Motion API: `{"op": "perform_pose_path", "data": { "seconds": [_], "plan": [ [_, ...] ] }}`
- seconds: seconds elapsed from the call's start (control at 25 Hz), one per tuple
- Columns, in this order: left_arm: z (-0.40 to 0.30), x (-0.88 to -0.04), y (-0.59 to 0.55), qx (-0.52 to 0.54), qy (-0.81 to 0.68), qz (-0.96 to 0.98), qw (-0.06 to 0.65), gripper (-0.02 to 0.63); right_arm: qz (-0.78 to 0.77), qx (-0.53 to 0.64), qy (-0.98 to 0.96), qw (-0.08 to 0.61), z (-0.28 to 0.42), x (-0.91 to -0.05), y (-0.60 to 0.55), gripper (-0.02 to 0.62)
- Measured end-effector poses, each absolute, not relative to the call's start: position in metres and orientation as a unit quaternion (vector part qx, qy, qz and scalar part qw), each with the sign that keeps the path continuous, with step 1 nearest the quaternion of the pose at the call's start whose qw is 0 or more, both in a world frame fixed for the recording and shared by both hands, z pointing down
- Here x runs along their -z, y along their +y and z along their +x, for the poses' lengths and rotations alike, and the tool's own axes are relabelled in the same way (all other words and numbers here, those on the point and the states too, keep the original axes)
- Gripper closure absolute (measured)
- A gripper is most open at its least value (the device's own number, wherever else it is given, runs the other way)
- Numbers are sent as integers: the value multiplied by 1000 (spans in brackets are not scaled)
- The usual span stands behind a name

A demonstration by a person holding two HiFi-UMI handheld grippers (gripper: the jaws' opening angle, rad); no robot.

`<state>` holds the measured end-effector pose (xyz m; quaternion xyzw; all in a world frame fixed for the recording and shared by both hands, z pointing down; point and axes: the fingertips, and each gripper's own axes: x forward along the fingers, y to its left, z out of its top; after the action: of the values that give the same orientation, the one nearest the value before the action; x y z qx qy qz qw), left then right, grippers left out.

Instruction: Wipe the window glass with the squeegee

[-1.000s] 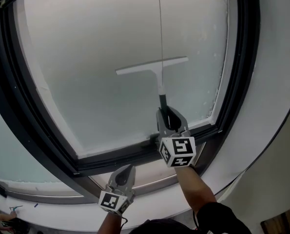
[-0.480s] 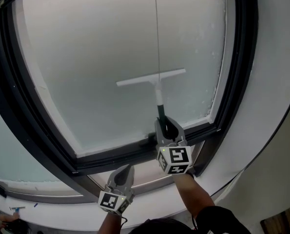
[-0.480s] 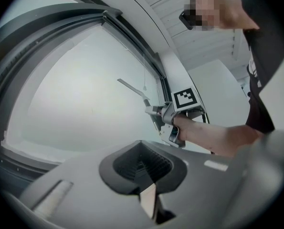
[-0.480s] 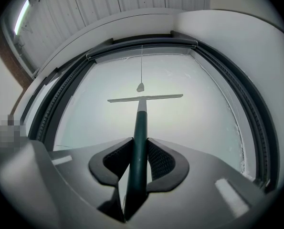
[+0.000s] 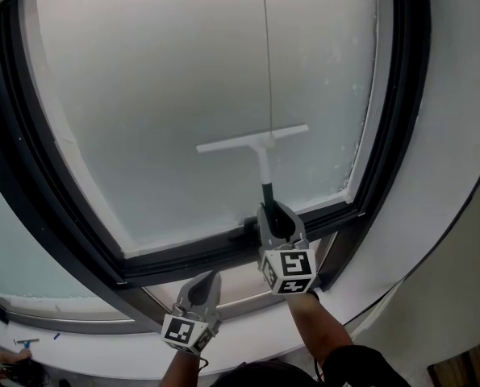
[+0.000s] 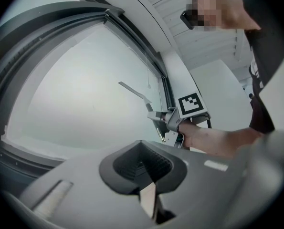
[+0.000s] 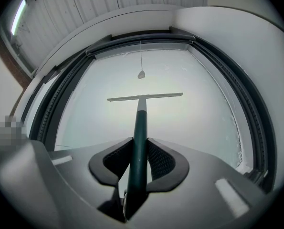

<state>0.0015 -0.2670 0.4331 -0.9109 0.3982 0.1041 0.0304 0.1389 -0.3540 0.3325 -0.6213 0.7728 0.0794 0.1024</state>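
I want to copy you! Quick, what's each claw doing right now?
Left claw: closed, empty.
Right claw: closed on the squeegee handle.

frosted matt window glass point(image 5: 167, 95), smooth dark frame point(image 5: 223, 252), white plastic squeegee point(image 5: 256, 145) with dark green handle, ribbed fingers point(image 7: 161, 159)

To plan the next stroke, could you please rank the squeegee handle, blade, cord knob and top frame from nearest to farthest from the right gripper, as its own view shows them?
1. Handle: clamped in the right gripper, centre.
2. Blade: crosswise on the glass, past the handle.
3. Cord knob: hanging just above the blade.
4. Top frame: along the glass's upper edge.
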Motion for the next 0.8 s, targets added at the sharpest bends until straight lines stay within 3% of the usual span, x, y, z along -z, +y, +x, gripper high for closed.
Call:
{"op": "perform_pose_path", "data": {
  "seconds": [0.8],
  "plan": [
    [9, -442, -273, -104, 394, -913, 10, 606, -625, -45, 776, 70, 140, -383, -348, 500]
  ]
}}
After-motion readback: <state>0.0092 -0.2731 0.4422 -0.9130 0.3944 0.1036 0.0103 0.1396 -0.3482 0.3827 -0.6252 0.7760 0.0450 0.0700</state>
